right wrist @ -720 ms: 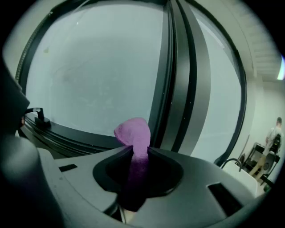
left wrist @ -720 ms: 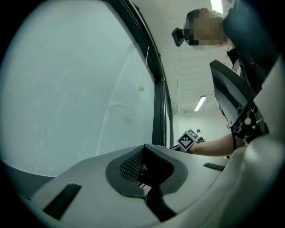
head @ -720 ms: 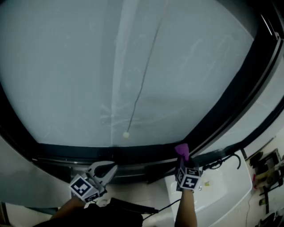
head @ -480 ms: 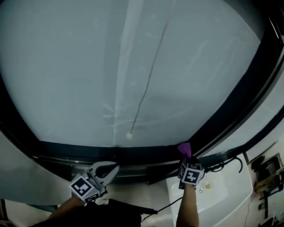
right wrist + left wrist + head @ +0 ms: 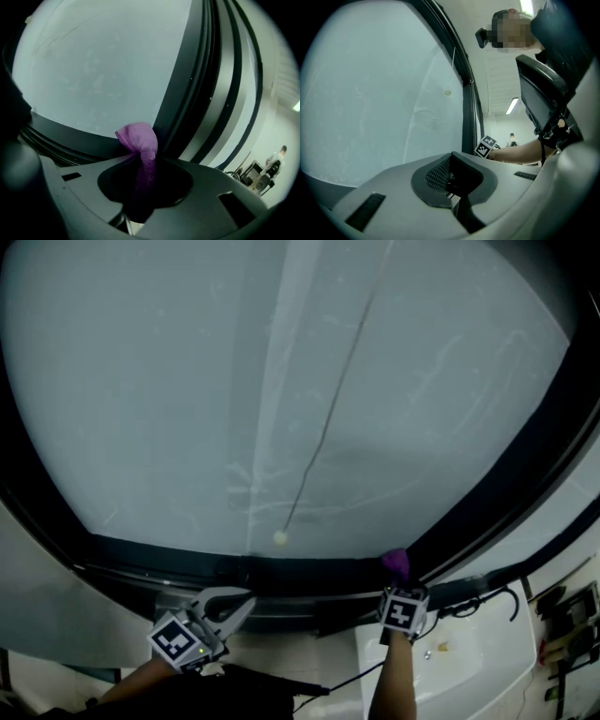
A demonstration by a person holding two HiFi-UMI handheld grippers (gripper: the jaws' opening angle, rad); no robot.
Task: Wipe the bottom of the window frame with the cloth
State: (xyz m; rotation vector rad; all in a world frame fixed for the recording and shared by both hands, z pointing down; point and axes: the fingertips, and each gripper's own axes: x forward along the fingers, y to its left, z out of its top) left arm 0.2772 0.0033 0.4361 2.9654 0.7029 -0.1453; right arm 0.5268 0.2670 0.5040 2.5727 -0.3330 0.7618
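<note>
1. Two grippers are in view, one in each of the person's hands, both low and near in the head view.
2. The right gripper (image 5: 395, 583) (image 5: 145, 174) has its jaws pressed onto one purple cloth (image 5: 395, 562) (image 5: 138, 138), whose bunched end sticks up past the tips.
3. The cloth sits at the right end of the window frame's bottom rail (image 5: 281, 574) (image 5: 70, 133), where the rail meets the dark slanting upright. It seems to touch the frame there, though the angle leaves this unsure.
4. The left gripper (image 5: 240, 598) (image 5: 454, 177) is further left and slightly nearer, just short of the same rail. Its jaws are pressed together with nothing between them.
5. One large pale, frosted pane (image 5: 187, 381) fills the frame.
6. One thin cord (image 5: 330, 413) hangs in front of the pane and ends in one small round ball (image 5: 279, 538) (image 5: 447, 93). The ball is just above the bottom rail, between the two grippers.
7. One white surface (image 5: 473, 662) lies near and to the right of the right gripper, with a dark cable looped on it.
</note>
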